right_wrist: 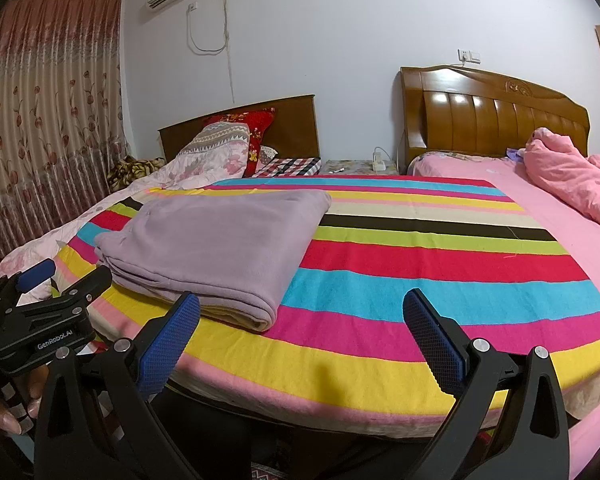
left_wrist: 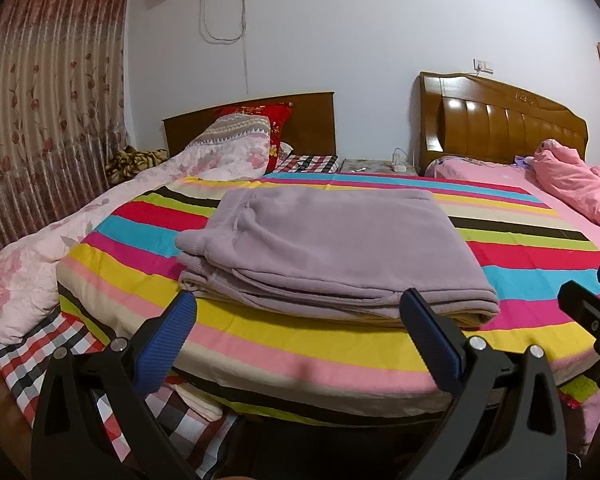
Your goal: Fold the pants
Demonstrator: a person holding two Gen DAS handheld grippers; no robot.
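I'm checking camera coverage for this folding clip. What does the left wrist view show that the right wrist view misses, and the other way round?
Only the left wrist view: the checked sheet hanging at the bed's near left corner.
Only the right wrist view: the left gripper from the side and the hand holding it.
Both: the folded purple pants on the striped blanket, each view's own open fingers, and the right gripper.

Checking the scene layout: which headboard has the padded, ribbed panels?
The right-hand headboard, lighter wood behind the pink bedding; the darker headboard is flat and plain.
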